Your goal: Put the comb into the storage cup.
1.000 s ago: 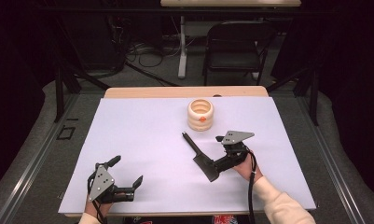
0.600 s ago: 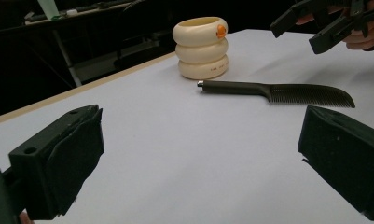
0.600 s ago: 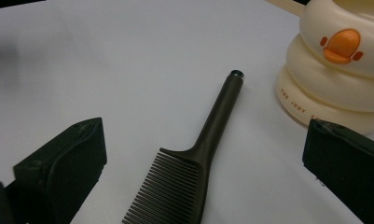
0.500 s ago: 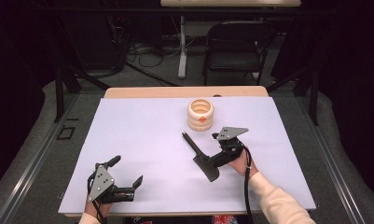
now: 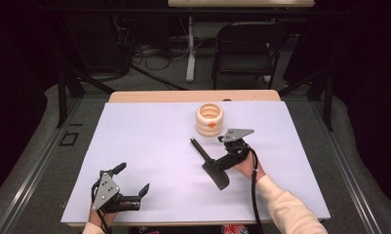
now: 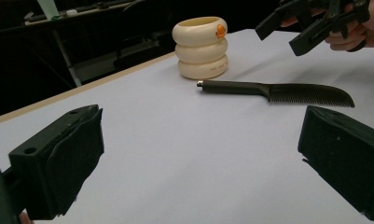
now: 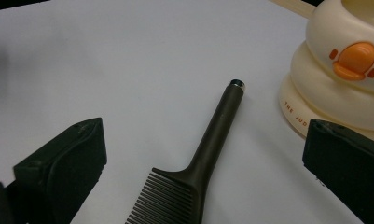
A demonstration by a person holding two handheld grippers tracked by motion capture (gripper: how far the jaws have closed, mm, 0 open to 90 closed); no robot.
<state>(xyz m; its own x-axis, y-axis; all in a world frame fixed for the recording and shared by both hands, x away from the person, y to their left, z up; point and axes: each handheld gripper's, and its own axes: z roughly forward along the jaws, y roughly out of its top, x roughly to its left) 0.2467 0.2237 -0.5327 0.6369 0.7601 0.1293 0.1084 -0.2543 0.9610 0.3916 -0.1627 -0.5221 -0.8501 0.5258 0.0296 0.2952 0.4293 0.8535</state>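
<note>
White table (image 5: pixel 134 146) bears black, long-handled, fine-toothed comb (image 5: pixel 210 163).

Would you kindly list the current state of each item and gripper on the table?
Comb: lying flat on the white table cover, handle toward the holder, not gripped.
Cream ringed holder: upright, open at the top, apart from the comb.
Right gripper: open, raised over the comb, jaws on either side of the handle.
Left gripper: open, holding nothing, near the front edge.
</note>
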